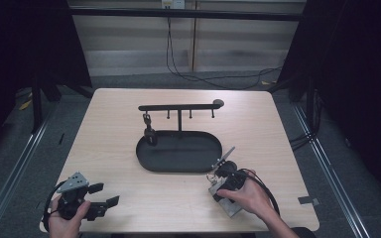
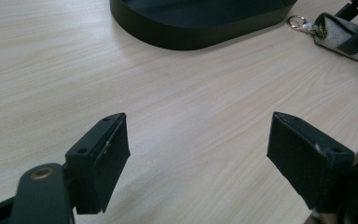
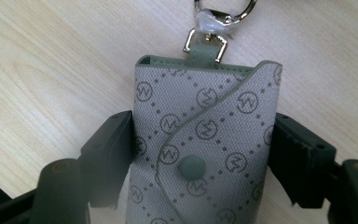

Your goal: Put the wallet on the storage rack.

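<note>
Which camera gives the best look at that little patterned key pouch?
The right gripper view: the key pouch sits close up between the right gripper jaws, showing its pattern, snap button and metal clasp. The left gripper view catches it far off at the edge. In the high view it's too small to make out.

Bare table (image 1: 119,193) between grippers; black tray (image 1: 178,151) and hook stand (image 1: 179,107) block beyond.
</note>
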A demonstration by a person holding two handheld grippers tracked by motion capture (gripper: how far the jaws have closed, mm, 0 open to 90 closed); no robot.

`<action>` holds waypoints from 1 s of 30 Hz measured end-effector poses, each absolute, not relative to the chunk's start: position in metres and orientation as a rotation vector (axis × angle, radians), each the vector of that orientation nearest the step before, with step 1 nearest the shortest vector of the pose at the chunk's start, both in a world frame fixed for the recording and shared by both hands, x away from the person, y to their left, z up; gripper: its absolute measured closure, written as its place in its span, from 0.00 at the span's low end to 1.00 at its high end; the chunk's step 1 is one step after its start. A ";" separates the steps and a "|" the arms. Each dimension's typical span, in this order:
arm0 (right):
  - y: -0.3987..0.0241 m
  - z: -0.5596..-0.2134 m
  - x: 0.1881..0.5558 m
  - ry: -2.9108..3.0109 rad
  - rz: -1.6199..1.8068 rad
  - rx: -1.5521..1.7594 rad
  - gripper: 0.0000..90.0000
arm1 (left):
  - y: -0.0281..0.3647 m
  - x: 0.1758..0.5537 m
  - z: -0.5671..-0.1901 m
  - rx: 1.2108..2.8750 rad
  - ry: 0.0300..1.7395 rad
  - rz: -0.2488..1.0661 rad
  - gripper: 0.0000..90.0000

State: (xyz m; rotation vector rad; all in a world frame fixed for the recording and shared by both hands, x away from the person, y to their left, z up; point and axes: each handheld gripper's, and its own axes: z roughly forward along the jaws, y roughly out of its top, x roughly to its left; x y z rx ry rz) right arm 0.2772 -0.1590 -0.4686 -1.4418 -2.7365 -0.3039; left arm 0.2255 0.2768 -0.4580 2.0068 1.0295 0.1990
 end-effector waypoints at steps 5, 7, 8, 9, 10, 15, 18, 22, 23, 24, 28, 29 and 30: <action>-0.160 -0.466 0.277 -2.718 -0.314 -1.456 0.36 | 0.277 0.226 -0.458 2.009 1.028 0.196 0.23; -0.160 -0.466 0.277 -2.716 -0.311 -1.456 0.37 | 0.277 0.226 -0.458 2.008 1.030 0.197 0.23; -0.160 -0.466 0.277 -2.718 -0.309 -1.452 0.37 | 0.277 0.226 -0.458 2.001 1.032 0.195 0.23; -0.160 -0.465 0.277 -2.718 -0.302 -1.447 0.37 | 0.277 0.226 -0.458 1.999 1.032 0.191 0.23; -0.160 -0.465 0.277 -2.718 -0.300 -1.446 0.38 | 0.278 0.226 -0.458 1.996 1.033 0.192 0.23; -0.162 -0.463 0.278 -2.727 -0.292 -1.444 0.38 | 0.279 0.226 -0.457 1.990 1.035 0.189 0.23; -0.162 -0.461 0.278 -2.720 -0.298 -1.445 0.38 | 0.279 0.226 -0.457 1.993 1.034 0.189 0.23; -0.163 -0.457 0.279 -2.724 -0.290 -1.442 0.38 | 0.278 0.226 -0.458 1.991 1.033 0.184 0.23; -0.162 -0.456 0.279 -2.731 -0.292 -1.439 0.38 | 0.279 0.226 -0.458 1.989 1.035 0.183 0.23; -0.163 -0.455 0.279 -2.741 -0.286 -1.432 0.38 | 0.279 0.226 -0.458 1.983 1.037 0.187 0.23; -0.164 -0.451 0.281 -2.739 -0.286 -1.433 0.38 | 0.279 0.227 -0.458 1.978 1.039 0.189 0.23; -0.164 -0.451 0.281 -2.731 -0.291 -1.439 0.38 | 0.279 0.227 -0.458 1.979 1.039 0.189 0.23; -0.164 -0.449 0.282 -2.730 -0.284 -1.437 0.38 | 0.279 0.227 -0.458 1.979 1.038 0.188 0.23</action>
